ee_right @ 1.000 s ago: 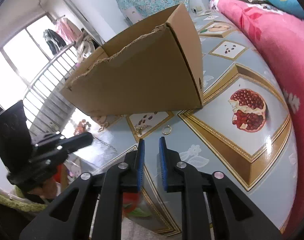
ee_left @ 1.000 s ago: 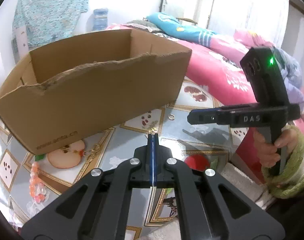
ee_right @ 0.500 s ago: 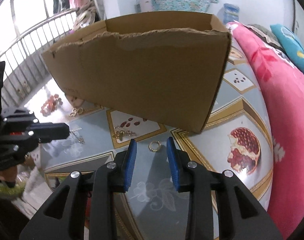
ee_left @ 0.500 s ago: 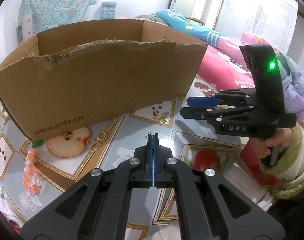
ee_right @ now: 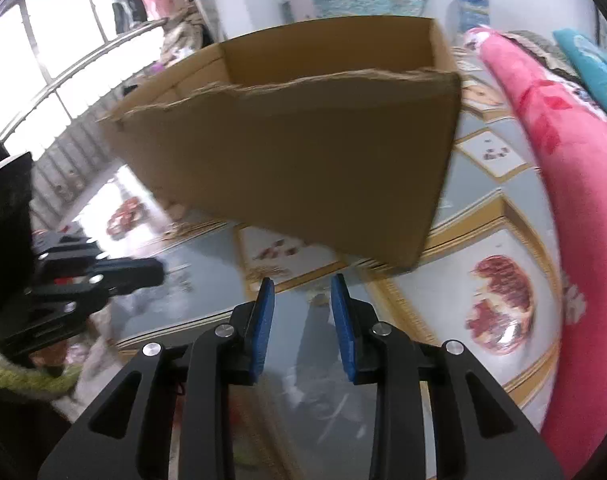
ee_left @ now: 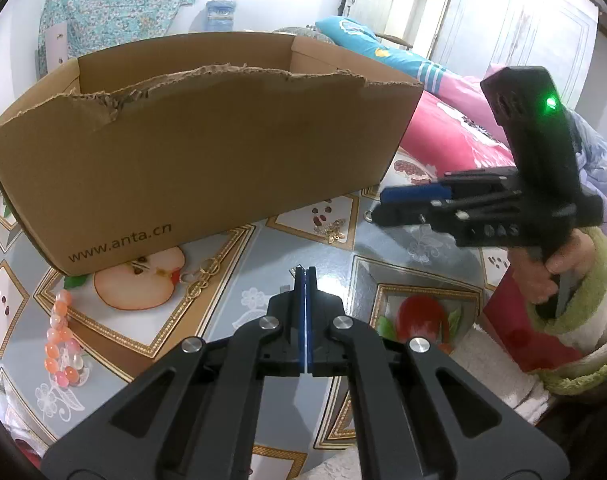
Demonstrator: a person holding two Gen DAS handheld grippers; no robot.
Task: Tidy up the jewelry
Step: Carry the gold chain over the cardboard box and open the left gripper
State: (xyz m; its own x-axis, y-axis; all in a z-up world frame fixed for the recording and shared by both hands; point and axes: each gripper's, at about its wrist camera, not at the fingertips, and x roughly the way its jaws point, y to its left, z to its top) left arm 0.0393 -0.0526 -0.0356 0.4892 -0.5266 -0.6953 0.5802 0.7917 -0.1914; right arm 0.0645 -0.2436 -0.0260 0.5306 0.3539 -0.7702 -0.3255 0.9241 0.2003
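Left jaws closed, right jaws apart, cardboard box (ee_left: 207, 152)

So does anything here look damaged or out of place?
The brown cardboard box has a ragged, torn top edge along its near wall, dipping lowest towards its left end. Otherwise the jewelry, such as the pink bead bracelet and small gold ring, lies loose on the fruit-patterned table.

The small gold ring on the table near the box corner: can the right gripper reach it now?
Probably yes. The right gripper is open and hovers close to the gold ring; the cardboard box stands behind it, not between them.
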